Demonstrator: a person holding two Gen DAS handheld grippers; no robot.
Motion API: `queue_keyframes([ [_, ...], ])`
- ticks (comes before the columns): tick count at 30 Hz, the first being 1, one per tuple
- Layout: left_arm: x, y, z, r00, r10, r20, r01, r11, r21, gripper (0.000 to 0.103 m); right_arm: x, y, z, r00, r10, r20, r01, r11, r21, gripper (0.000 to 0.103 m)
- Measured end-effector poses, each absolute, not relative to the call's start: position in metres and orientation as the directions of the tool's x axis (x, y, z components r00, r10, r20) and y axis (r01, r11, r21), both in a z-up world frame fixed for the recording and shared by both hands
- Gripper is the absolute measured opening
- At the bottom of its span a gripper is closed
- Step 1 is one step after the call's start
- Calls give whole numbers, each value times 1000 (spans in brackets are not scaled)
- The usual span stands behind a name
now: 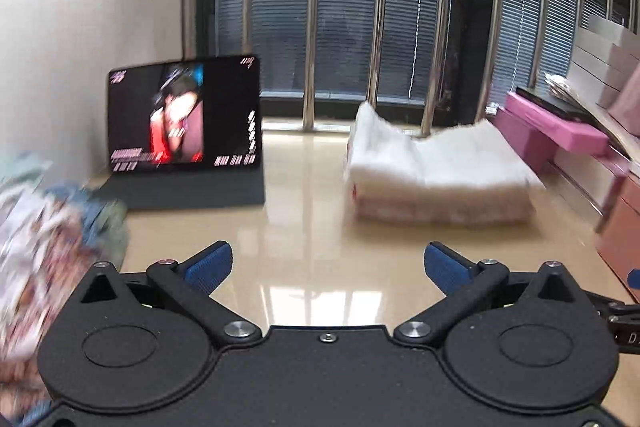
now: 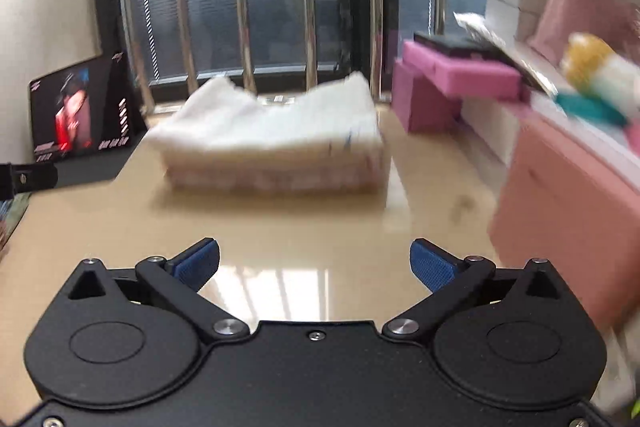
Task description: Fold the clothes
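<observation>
A blurred heap of patterned, unfolded clothes (image 1: 44,247) is lying at the far left edge of the glossy beige table (image 1: 312,251), just in front of a tablet (image 1: 184,115) that is standing propped on its dark case and playing a video against the white wall. Toward the middle, the left gripper (image 1: 328,269) is hovering above bare tabletop with its blue-padded fingers (image 1: 210,267) spread wide and nothing between them. Beyond it, a stack of folded white clothes (image 1: 436,171) is sitting near the barred window (image 1: 340,7) (its top layer is rising at both ends and sagging in the centre). In the right wrist view, the right gripper (image 2: 315,265) is likewise hanging over the table with its jaws fully apart and empty, the same stack (image 2: 272,143) resting ahead of it. Farther right, magenta boxes (image 2: 460,79) are standing beside a pink box (image 2: 568,195), with blurred yellow and teal items (image 2: 592,79) lying on top.
</observation>
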State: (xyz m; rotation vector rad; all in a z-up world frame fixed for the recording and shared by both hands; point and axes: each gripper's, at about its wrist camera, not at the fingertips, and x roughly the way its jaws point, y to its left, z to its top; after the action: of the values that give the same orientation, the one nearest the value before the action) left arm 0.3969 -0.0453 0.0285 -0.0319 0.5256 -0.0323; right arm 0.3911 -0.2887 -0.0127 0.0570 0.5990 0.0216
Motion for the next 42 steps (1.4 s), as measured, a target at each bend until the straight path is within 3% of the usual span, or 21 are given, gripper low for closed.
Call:
queue_keyframes([
  [11,224,-12,-7,841,-24,-540,35,999,10,103,217,-280,-23,805,123,-581,-99,992,73,103],
  [15,144,-14,-11,876,-16,-481,43,998,45,103,145,-270,-22,814,172,-555,-142,985,98,103],
  [23,39,-13,-21,882,-51,-468,87,995,54,103,41,-255,-27,809,222,-545,-171,975,143,103],
  [29,-2,-5,-20,867,-91,-490,87,996,-31,103,-3,-248,-31,801,235,-550,-169,971,168,103],
  [42,-17,-7,-29,862,-96,-498,102,995,-15,103,-15,-250,-38,813,208,-544,-124,974,188,103],
])
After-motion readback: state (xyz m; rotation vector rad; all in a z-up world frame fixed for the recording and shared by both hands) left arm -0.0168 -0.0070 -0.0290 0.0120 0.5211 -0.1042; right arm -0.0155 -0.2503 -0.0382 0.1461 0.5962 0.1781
